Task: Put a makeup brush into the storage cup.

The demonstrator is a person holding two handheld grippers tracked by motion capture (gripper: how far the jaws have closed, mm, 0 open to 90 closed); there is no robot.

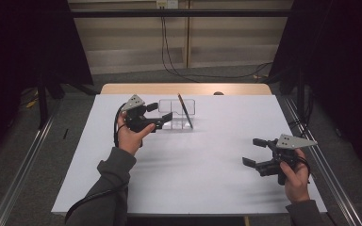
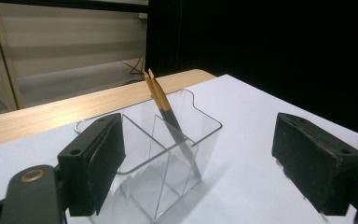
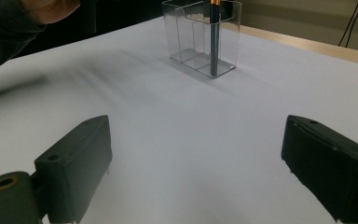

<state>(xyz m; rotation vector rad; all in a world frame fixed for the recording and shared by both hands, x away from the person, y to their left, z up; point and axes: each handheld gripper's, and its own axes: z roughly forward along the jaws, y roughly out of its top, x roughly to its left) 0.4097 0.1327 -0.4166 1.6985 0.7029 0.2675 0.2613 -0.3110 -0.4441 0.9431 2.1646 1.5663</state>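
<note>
Your left tool (image 1: 162, 114) stands wide, nothing between its jaws, and it hovers right at the near-left side of the clear organizer (image 1: 179, 113); in the left gripper view the left jaw sits just in front of the container's wall, though I cannot tell whether it touches. The organizer (image 2: 163, 154) is a transparent box split by thin dividers into compartments, standing upright on the white bench (image 1: 193, 188) toward the far middle. Two dark pencils with tan ends (image 2: 165, 109) lean together in one end compartment, their tips resting in the bottom corner and their tops tilted out above the rim. Your right tool (image 1: 253, 150) is also wide and holds nothing, well apart from the organizer near the right edge of the bench, its jaws aimed across the bare surface toward the box (image 3: 203, 39). Judging from this, the pencils are already stowed and no loose item lies on the bench, so the placing looks done; what may remain is steadying or shifting the organizer, or drawing your left tool clear.
</note>
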